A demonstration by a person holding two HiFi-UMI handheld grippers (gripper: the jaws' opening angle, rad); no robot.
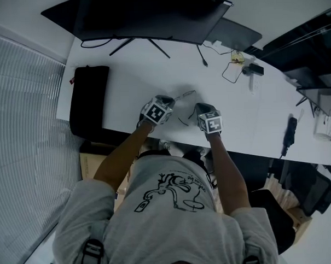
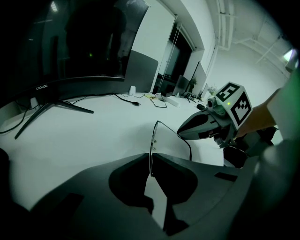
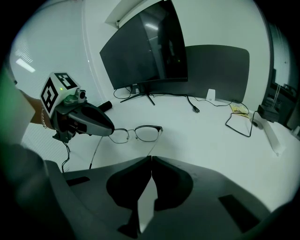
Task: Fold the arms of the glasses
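Nothing is folded yet: both arms of the glasses point(image 3: 148, 133) are seen spread. The frame is clamped in the jaws of the left gripper point(image 2: 150, 158) over the surface point(image 1: 130, 81), and one arm is apparently pinched in the closed jaws of the right gripper point(image 3: 151, 159). Counted: one surface, one monitor point(image 1: 149, 14), two grippers, one pair of glasses, two arms.

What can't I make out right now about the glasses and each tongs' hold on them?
- Right gripper view: one arm of the glasses runs down to the shut right tongs; pinched or merely passing behind, unclear.
- Right gripper view: the left tongs cover the frame's far hinge.
- Head view: glasses tiny, partly under both tongs; arm angles unreadable.
- Left gripper view: frame is edge-on in the left tongs; only one arm shows.
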